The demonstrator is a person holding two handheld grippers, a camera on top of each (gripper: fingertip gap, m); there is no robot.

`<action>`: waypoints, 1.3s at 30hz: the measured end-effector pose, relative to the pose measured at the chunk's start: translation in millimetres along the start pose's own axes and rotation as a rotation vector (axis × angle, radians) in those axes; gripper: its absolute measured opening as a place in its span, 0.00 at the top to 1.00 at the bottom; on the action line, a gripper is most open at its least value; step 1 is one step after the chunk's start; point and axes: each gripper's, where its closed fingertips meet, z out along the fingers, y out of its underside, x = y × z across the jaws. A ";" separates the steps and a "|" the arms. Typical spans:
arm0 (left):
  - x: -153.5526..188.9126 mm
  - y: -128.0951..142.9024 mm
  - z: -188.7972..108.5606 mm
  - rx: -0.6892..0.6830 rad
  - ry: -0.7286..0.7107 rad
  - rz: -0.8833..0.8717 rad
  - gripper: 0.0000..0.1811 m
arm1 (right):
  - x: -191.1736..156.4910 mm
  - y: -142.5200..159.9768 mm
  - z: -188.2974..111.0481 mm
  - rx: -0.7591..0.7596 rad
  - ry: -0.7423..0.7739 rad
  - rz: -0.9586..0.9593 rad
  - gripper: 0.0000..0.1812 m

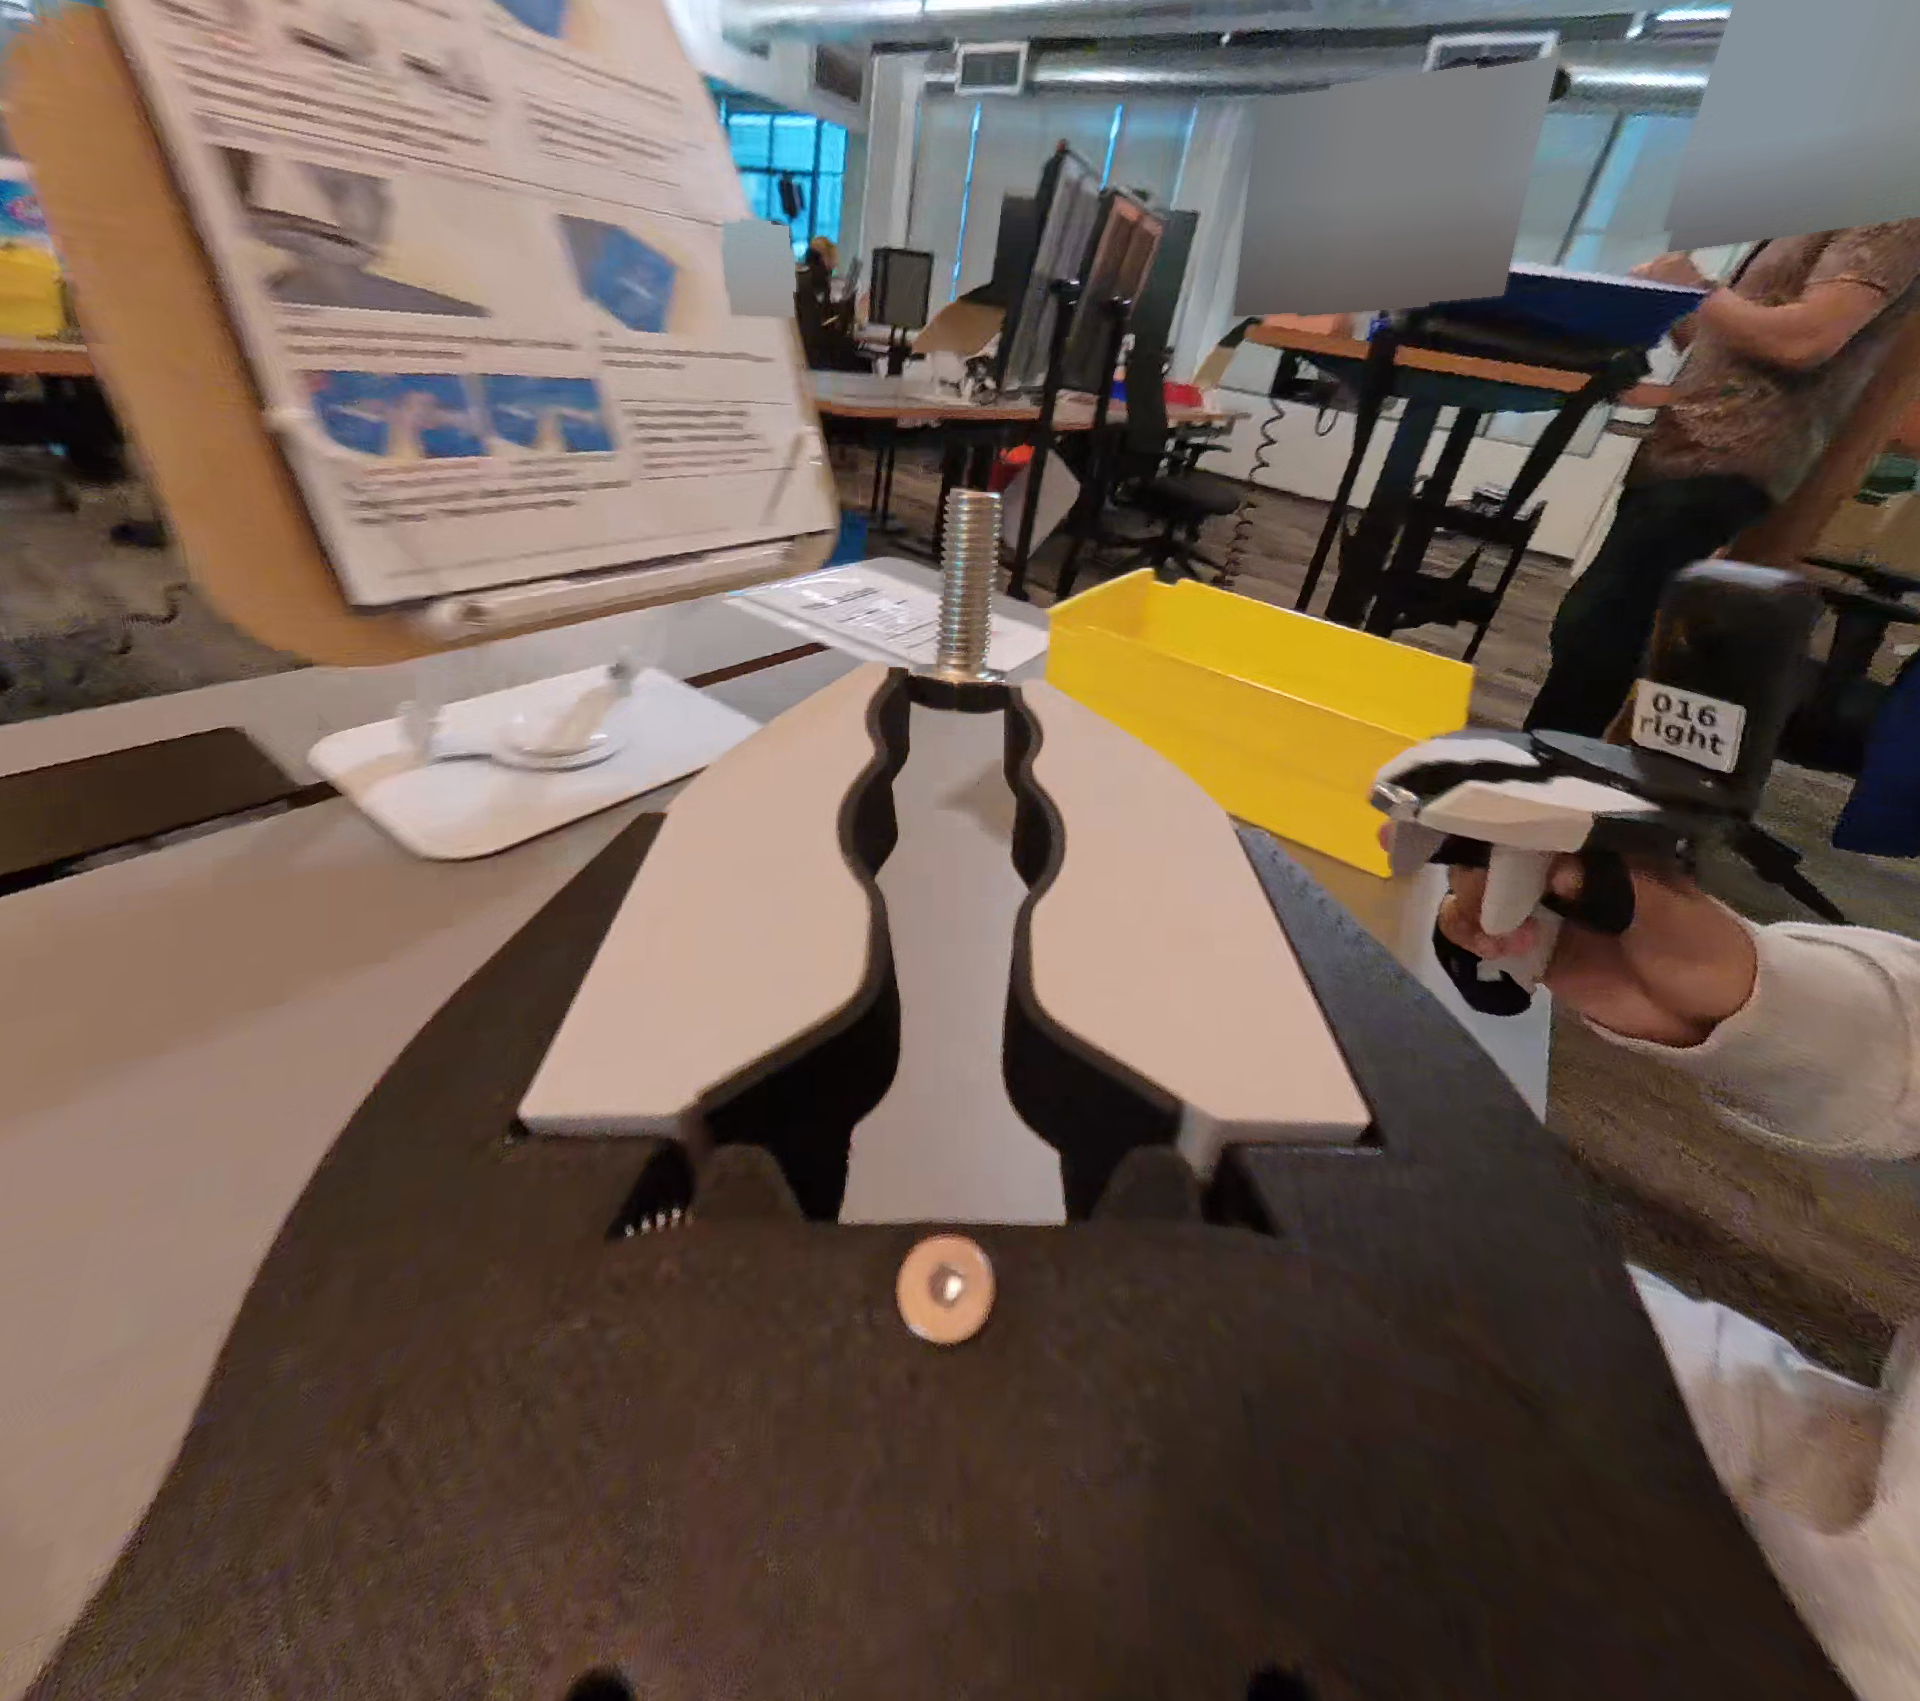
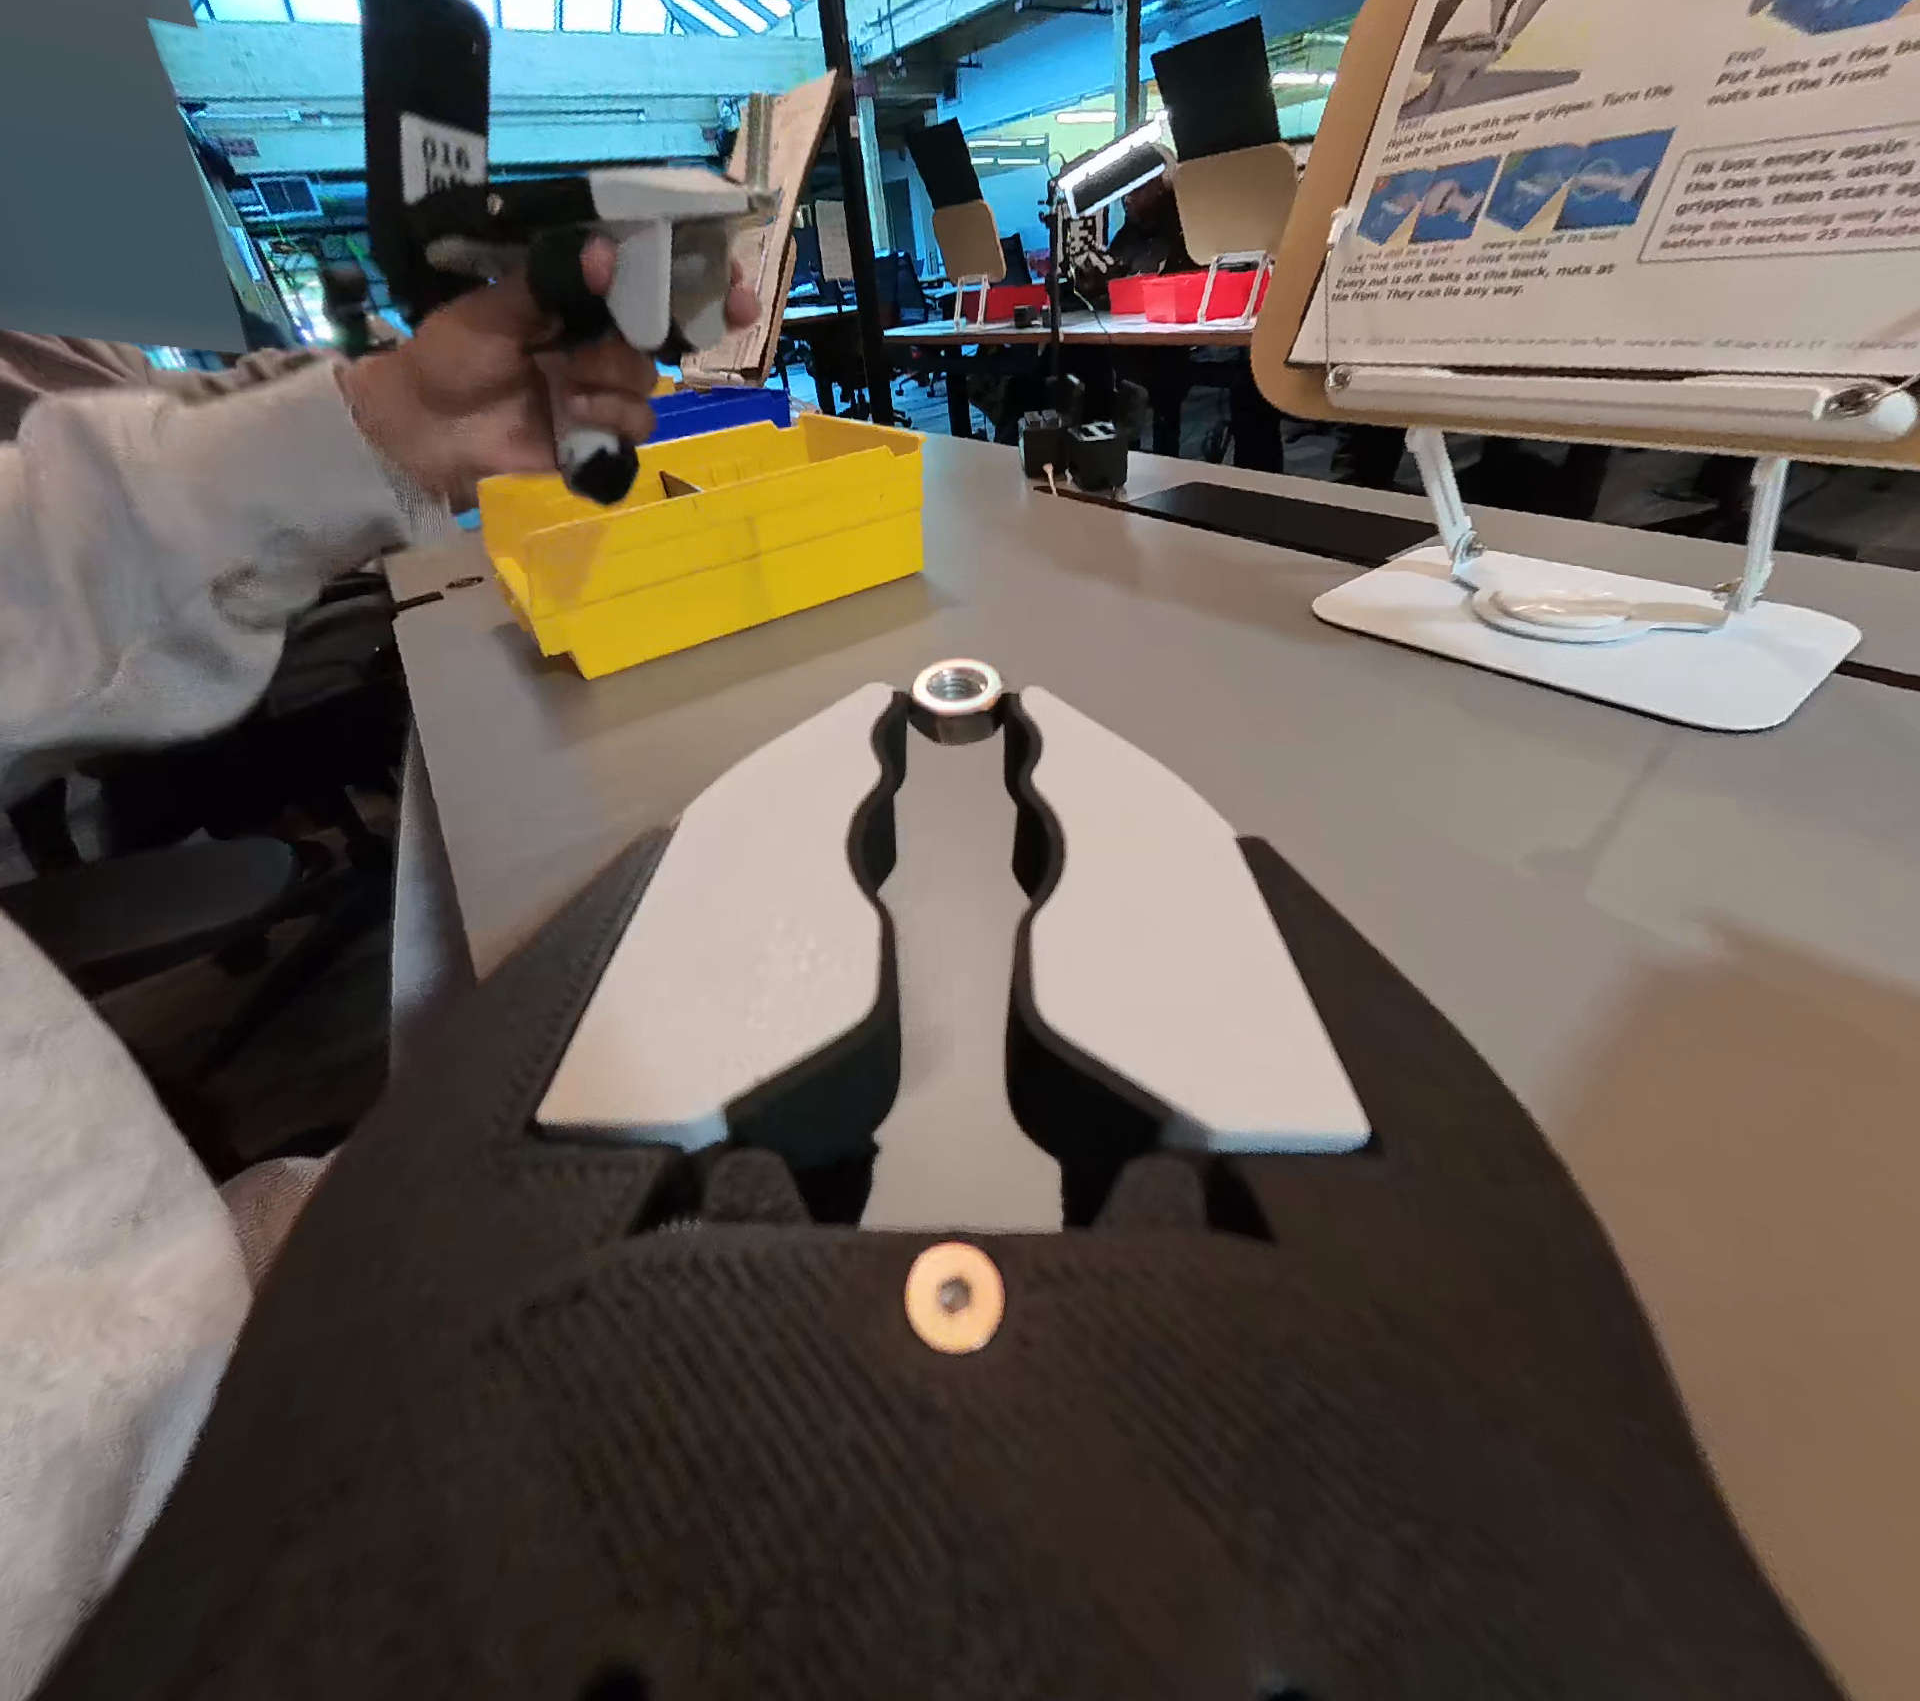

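Presently the left gripper is closed on the head of a threaded steel bolt, which stands upright above the fingertips with its shank clear of everything else. The right gripper is closed on a steel hex nut, bore facing upward, held above the grey bench. The two grippers are well apart; nut and bolt are separate.

A yellow bin sits on the bench near the left gripper, with a blue bin just behind it. The yellow bin appears to have an internal divider, though the left hand hides part of the interior, so its contents cannot be confirmed. A white document stand carrying a printed sheet stands at the far side of the bench.

Handling assessment: both parts are pinched only at the extreme fingertips, so the holds look shallow. The nut is small and smooth-sided, so any tilt or slackening could let it roll free; it should be kept level with steady squeeze. The bolt is top-heavy in this grip; keeping it vertical limits twisting at the head.
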 end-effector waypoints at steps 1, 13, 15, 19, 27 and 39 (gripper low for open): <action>18.1 13.7 10.5 0.014 0.014 0.003 0.90 | 0.0 -2.8 -2.3 0.008 0.001 -0.003 0.90; 129.5 93.7 50.9 0.079 0.160 -0.020 0.89 | -16.5 -20.1 -15.1 0.052 -0.056 -0.014 0.90; 133.9 97.5 49.1 0.082 0.182 -0.037 0.89 | -23.7 -19.3 -13.2 0.046 -0.077 -0.029 0.90; 138.6 101.2 48.9 0.076 0.218 -0.052 0.89 | -35.3 -17.1 -9.1 0.030 -0.107 -0.074 0.90; 147.4 114.6 52.3 0.040 0.276 -0.080 0.89 | -36.8 -16.4 -6.5 0.005 -0.127 -0.051 0.90; 163.7 123.7 56.9 0.032 0.339 -0.144 0.90 | -43.7 -18.2 -3.3 -0.121 -0.135 -0.089 0.90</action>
